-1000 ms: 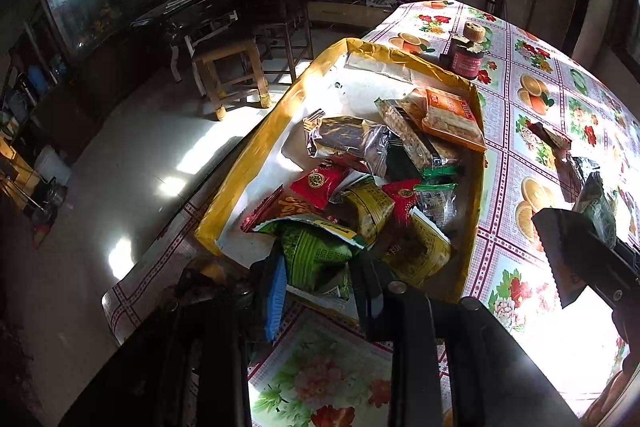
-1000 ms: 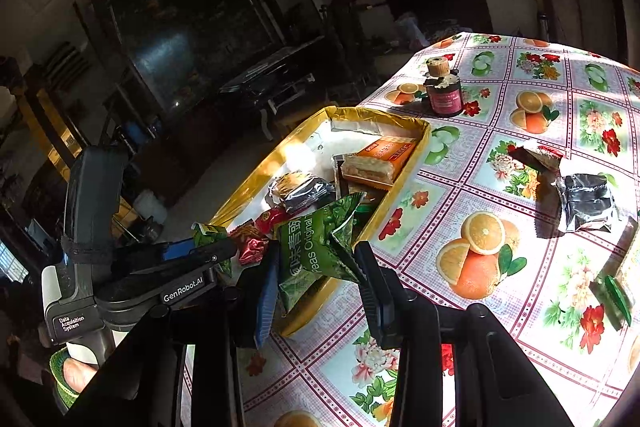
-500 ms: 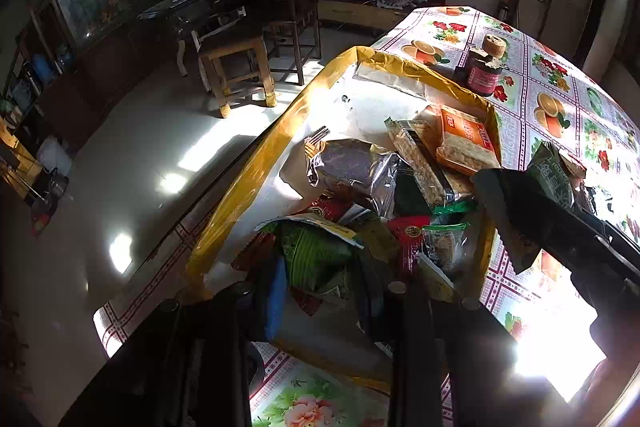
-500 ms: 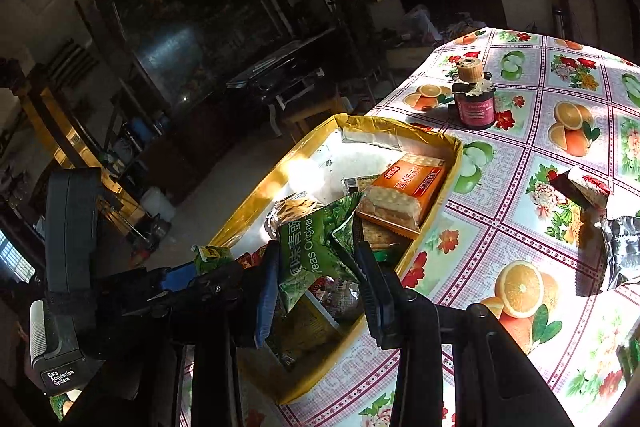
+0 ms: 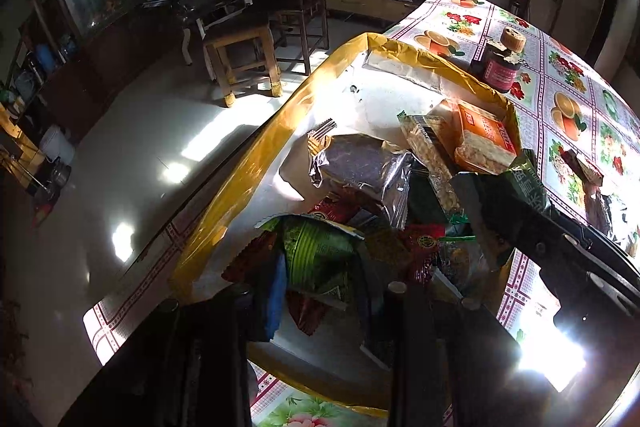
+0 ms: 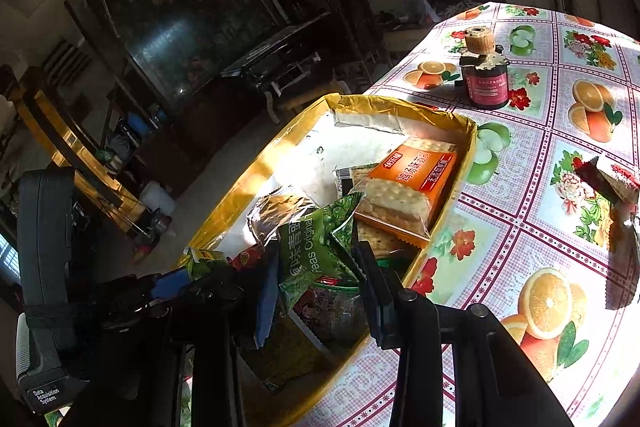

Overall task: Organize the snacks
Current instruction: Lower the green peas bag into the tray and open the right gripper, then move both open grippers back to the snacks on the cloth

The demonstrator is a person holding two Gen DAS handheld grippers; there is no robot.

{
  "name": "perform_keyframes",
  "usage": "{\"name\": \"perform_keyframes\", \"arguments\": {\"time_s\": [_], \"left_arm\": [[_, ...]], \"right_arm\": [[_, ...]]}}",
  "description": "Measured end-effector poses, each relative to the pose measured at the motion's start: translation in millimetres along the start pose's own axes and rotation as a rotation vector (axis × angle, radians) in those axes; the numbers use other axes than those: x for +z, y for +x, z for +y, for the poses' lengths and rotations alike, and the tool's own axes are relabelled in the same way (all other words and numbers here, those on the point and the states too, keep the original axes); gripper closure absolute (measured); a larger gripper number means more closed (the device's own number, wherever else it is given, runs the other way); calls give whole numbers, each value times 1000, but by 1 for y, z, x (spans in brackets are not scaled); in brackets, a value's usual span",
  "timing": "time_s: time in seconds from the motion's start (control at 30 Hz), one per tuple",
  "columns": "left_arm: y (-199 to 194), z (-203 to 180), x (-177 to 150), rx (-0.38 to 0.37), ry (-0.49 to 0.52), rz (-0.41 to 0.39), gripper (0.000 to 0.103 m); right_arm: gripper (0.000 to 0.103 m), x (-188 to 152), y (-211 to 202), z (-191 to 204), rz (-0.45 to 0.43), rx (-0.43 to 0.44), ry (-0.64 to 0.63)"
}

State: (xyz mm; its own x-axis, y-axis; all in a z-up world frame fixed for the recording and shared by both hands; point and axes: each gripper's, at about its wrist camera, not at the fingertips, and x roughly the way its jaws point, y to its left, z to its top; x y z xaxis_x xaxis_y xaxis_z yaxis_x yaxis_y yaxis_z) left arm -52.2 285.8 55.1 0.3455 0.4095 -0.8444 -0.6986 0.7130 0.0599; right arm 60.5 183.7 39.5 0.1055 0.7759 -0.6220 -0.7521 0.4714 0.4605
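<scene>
Green pea bag (image 6: pixel 316 251) is pinched between the right gripper (image 6: pixel 320 283) fingers, hanging over the near end of the yellow box (image 6: pixel 466 163), above the heap inside. Left gripper (image 5: pixel 320 287) is clamped on a second green snack bag (image 5: pixel 316 255), also over the near end of the box, just above the pile. Both grippers crowd that near end, right one coming in from the table side, so little free room there. Far end of the box shows bare white floor, open room. Box sits at the table's left edge; its long left wall runs along the drop to the tiled floor. Inside: orange cracker pack (image 6: pixel 408 183) against the right wall, a long cracker sleeve (image 5: pixel 428 155) beside it, silver foil bag (image 5: pixel 360 163) mid-box, red packets (image 5: pixel 420 247) and more wrappers heaped near the grippers. Beyond the far wall of the box a dark jar (image 6: pixel 484 79) stands upright on the fruit-print tablecloth (image 6: pixel 552 187), apart from the box. A red wrapper (image 6: pixel 608 179) and foil piece lie on the cloth to the right, well apart from the box.
</scene>
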Motion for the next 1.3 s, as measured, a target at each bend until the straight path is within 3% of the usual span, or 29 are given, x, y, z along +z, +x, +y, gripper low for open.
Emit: {"name": "perform_keyframes", "arguments": {"time_s": [0.67, 1.03, 1.17, 1.3], "left_arm": [[25, 1, 16, 29, -37, 25, 74], [26, 1, 17, 26, -47, 31, 73], [16, 5, 16, 25, -54, 18, 67], [5, 9, 15, 18, -63, -4, 58]], "right_arm": [[62, 14, 41, -9, 28, -35, -1], [61, 12, 39, -2, 41, -43, -14], [59, 10, 32, 2, 34, -47, -18], [47, 6, 20, 3, 25, -55, -21]]}}
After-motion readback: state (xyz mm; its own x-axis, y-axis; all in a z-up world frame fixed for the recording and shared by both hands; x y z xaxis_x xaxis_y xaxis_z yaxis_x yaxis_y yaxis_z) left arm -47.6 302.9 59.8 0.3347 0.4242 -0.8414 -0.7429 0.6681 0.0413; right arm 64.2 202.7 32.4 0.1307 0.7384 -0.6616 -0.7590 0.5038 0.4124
